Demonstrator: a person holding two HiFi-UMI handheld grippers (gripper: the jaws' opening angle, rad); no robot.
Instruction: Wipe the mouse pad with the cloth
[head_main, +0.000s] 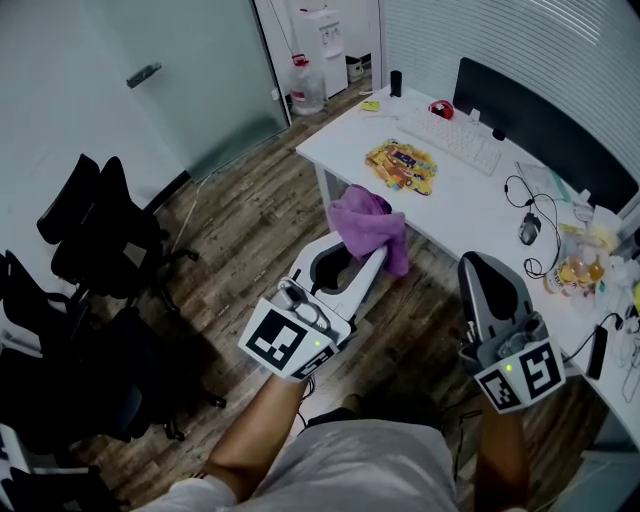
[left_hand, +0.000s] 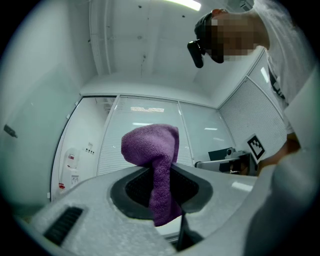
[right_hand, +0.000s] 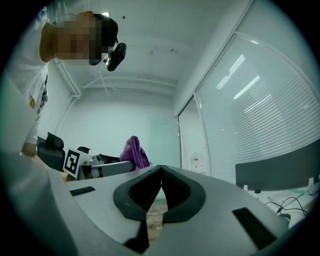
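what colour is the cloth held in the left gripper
Purple all over; the fuzzy cloth shows best in the left gripper view.

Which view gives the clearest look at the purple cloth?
The left gripper view: the cloth fills the centre, pinched between the left gripper's jaws. The head view shows it bunched at that gripper's tip; the right gripper view shows only a small distant glimpse.

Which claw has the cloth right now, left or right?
The left claw, shut on the purple cloth, which droops over its tips. The right claw is shut too, but empty.
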